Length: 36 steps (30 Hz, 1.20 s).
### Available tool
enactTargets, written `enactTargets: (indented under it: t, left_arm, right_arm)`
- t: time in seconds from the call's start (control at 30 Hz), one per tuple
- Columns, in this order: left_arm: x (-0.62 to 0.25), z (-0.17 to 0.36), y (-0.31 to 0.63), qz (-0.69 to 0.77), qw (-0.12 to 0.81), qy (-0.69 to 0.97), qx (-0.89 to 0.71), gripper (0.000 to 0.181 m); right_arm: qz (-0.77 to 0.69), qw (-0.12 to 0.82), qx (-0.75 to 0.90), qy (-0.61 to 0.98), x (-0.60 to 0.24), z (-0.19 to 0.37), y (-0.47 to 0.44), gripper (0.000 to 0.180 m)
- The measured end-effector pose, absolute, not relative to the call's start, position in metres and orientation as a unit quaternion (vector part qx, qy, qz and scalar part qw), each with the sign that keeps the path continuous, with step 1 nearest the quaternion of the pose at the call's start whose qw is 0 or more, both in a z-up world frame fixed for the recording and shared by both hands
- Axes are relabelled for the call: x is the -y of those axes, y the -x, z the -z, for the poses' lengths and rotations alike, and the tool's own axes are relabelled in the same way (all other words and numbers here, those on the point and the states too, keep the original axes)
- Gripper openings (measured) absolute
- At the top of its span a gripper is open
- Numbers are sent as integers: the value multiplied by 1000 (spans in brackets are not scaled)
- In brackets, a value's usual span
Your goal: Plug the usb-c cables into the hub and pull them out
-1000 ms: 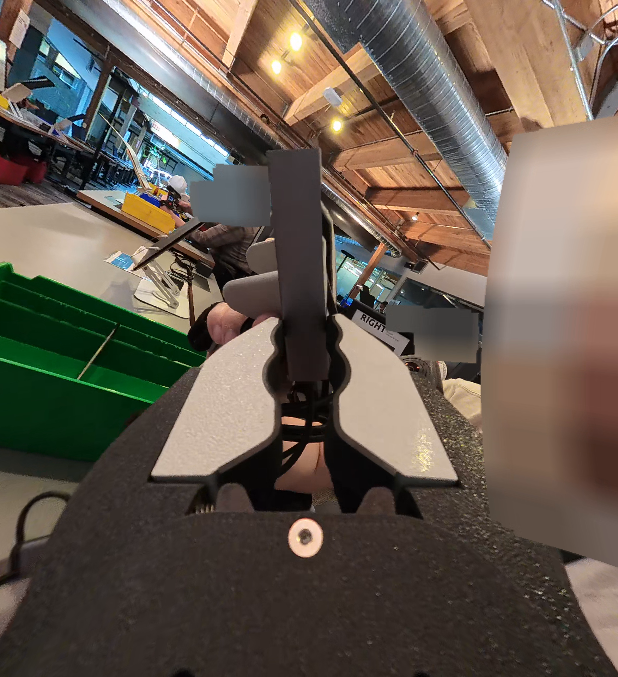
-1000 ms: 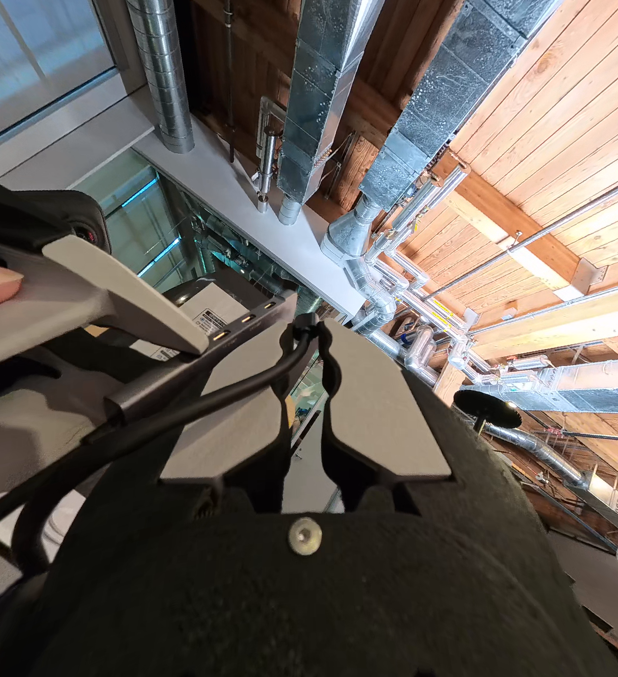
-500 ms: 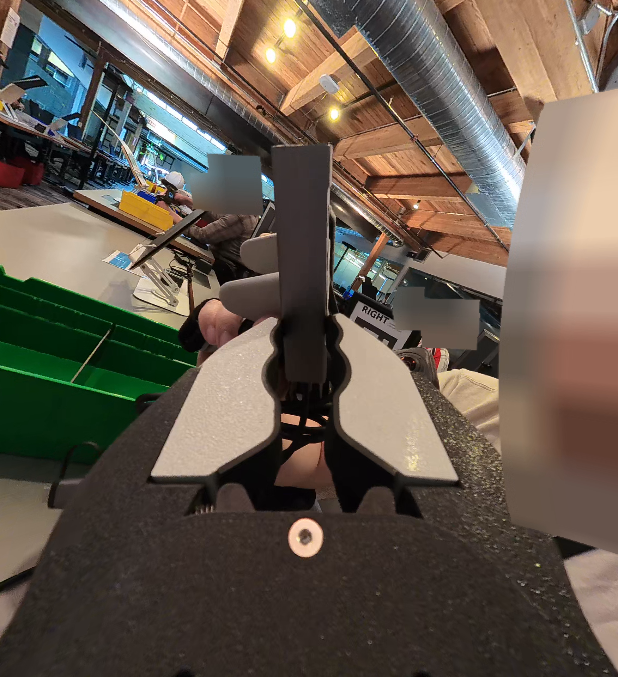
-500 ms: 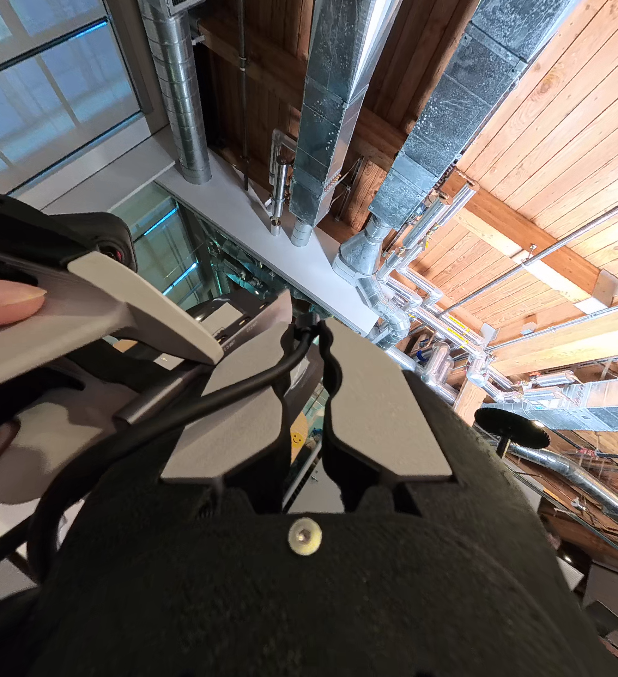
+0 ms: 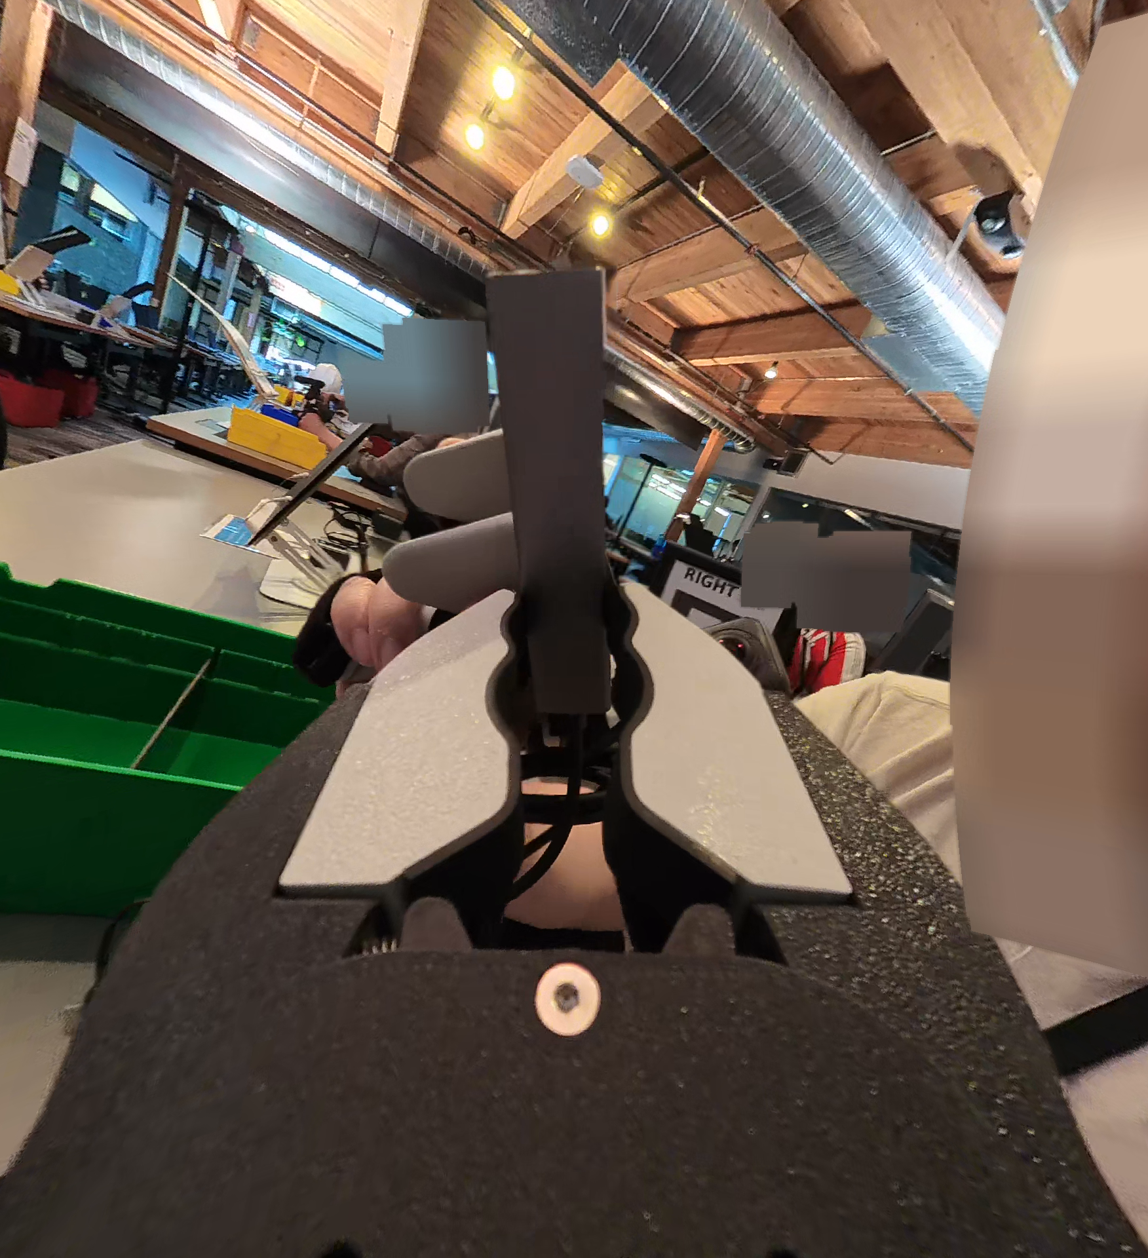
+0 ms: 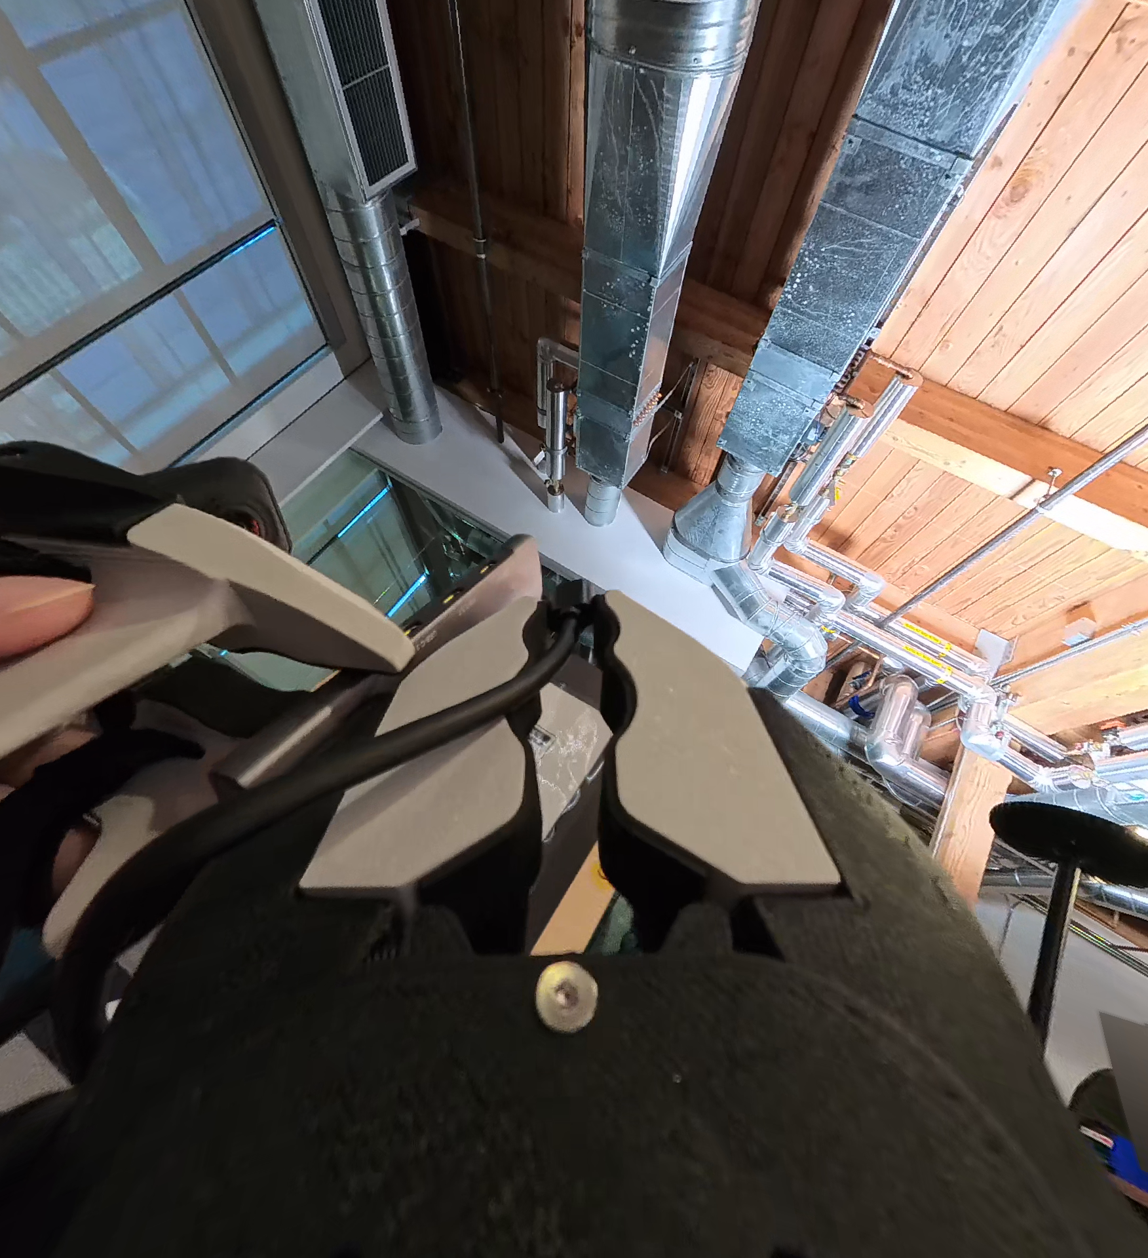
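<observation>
Hub [image 5: 551,476] upright, seemingly clamped by left tool [image 5: 568,653]

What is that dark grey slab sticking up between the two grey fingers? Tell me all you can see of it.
That is the hub, a slim, flat bar of matte dark grey, metal by its look. The left gripper is shut on its lower end, so it stands almost upright, raised above the table. In the right wrist view a row of small ports lines one narrow edge. A black cable, pinched by the right gripper, reaches that end; whether it is plugged in is hidden.
</observation>
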State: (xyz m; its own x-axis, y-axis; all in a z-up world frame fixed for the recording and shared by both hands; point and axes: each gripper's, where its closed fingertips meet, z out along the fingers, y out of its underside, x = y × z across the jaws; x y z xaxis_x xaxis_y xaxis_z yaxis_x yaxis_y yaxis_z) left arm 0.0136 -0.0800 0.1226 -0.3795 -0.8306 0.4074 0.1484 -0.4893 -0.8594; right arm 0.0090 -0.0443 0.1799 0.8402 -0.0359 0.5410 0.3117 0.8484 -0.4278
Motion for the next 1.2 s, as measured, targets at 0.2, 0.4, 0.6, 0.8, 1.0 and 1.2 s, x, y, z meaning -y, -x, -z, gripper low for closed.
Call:
enactTargets:
  t: [0.2, 0.4, 0.6, 0.8, 1.0, 1.2]
  left_arm:
    - [71, -127, -7, 694, 381, 476, -383, 22]
    - [20, -110, 26, 556, 473, 579, -364, 22]
    - [-13, -86, 39, 442, 520, 640, -351, 22]
    - [-10, -75, 26, 435, 506, 647, -368, 22]
    - [-8, -75, 24, 437, 502, 645, -375, 22]
    - [-8, -75, 24, 432, 502, 646, -379, 22]
  right_arm:
    - [109, 910, 297, 267, 37, -178, -6, 13]
    - [110, 823, 456, 320, 32, -169, 10, 14]
    - [230, 682, 582, 377, 19, -124, 27, 14]
    - [236, 646, 606, 400, 8, -101, 37, 14]
    - [236, 643, 600, 413, 6, -102, 34, 14]
    - [224, 639, 609, 413, 7, -98, 35, 14]
